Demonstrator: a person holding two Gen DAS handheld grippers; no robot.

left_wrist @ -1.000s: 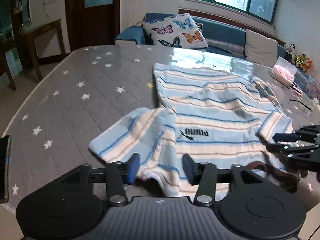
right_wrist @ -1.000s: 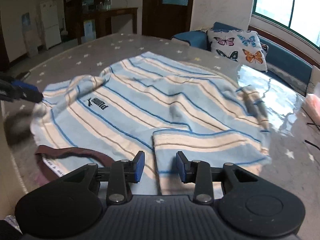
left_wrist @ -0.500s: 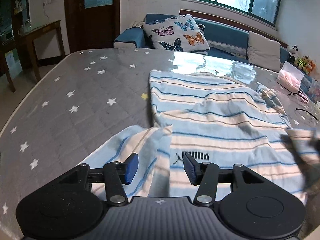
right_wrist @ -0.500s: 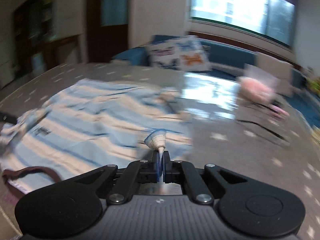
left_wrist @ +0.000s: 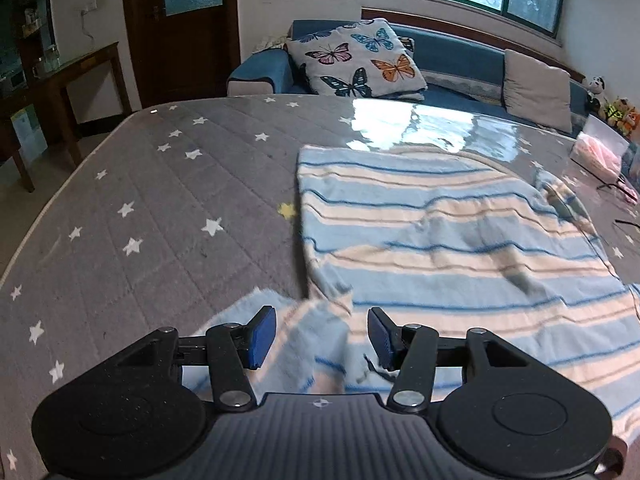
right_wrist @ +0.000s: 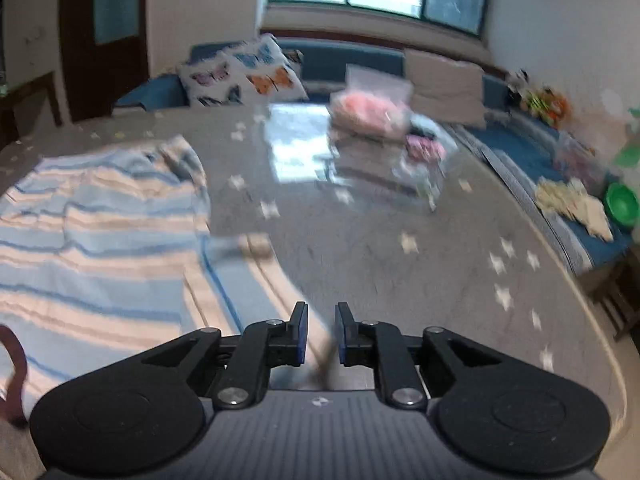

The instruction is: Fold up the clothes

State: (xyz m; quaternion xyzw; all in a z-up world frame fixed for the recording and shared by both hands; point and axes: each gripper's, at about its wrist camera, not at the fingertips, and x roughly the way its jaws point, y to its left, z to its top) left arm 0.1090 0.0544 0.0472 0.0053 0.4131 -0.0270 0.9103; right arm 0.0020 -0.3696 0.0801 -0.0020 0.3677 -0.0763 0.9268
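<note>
We note the pale blue and cream striped knit shirt lying spread on the grey star-printed quilted desk, body mostly flat, one sleeve rumpled and thrown outward at the near left corner. The left tongs stand spread about halfway over that sleeve, cloth beneath and between the blue pads but not pinched. In the right wrist view, which is blurred, the right tongs show a narrow gap and their jaws are opening; a thin edge of the right sleeve runs up through the gap, and we judge the pads no longer press it. The sleeve lies stretched out to the side on the desk. A dark brown collar band shows at the near left edge of that view. Handling, as we judge it: light, soft, limp fabric, no stiffness to hold a crease; it will sag and bunch from any single pinch point, and the glossy desk cover may let it slide when dragged. Not fragile. Best hold is at hems, cuffs or the shoulder seam, where doubled cloth gives the pads something to bite; for the left sleeve, take the cuff edge and carry it low across the body. A clear bag of pink stuff sits well apart, farther back.
</note>
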